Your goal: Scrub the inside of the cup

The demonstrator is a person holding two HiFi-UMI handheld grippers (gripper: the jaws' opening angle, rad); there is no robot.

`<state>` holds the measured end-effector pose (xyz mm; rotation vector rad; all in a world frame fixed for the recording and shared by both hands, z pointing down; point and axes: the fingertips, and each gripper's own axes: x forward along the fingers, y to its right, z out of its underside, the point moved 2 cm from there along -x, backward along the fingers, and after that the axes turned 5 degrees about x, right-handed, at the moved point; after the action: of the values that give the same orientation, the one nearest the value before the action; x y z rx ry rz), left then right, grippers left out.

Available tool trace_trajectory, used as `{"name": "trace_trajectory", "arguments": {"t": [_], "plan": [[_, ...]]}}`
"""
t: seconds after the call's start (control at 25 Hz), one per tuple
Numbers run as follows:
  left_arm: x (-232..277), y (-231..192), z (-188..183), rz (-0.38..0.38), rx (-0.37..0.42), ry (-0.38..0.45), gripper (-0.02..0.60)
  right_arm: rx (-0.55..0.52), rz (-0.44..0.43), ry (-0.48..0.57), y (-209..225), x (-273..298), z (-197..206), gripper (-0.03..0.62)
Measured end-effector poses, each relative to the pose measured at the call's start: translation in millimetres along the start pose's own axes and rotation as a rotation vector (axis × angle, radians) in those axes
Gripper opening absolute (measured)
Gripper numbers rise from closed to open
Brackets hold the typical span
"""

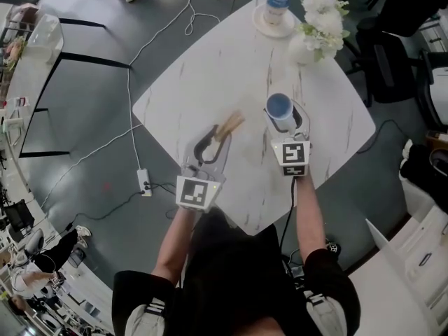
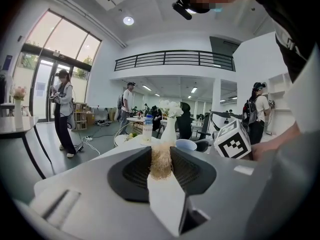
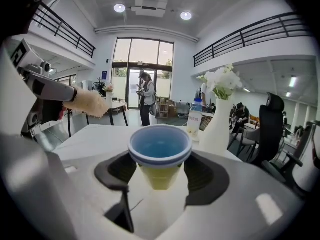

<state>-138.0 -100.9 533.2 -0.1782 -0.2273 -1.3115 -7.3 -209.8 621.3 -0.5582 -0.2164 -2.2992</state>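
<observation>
My right gripper (image 1: 285, 120) is shut on a paper cup (image 1: 279, 108), blue inside and pale yellow outside, held upright over the right part of the white marble table (image 1: 210, 68). In the right gripper view the cup (image 3: 160, 151) sits between the dark pads of the right gripper (image 3: 160, 171), mouth up and empty. My left gripper (image 1: 215, 140) is shut on a tan fibrous scrubber (image 1: 230, 124), which points up and right, to the left of the cup. In the left gripper view the scrubber (image 2: 161, 163) is pinched in the left gripper (image 2: 161, 170), apart from the cup (image 2: 186, 144).
A white vase of white flowers (image 1: 313, 33) and a blue-capped bottle on a plate (image 1: 278, 4) stand at the table's far side. A power strip (image 1: 145, 182) and cables lie on the floor at the left. Dark chairs (image 1: 392, 61) stand at the right. People stand far off.
</observation>
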Motion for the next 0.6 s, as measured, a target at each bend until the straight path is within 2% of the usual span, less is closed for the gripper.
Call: {"name": "trace_trajectory", "arguments": {"t": [0.32,0.52,0.6], "plan": [[-20,16,-26,0.050,0.020,0.039,0.123,-0.019,0.050,0.025,-12,-45,-11,0.299],[-37,26,-34,0.095,0.076,0.061,0.123,-0.035,0.069,0.028,-24,-76,-16,0.299],[-42,30,-42,0.109,0.070,0.072,0.123,-0.047,0.067,0.027,-30,-87,-18,0.299]]}}
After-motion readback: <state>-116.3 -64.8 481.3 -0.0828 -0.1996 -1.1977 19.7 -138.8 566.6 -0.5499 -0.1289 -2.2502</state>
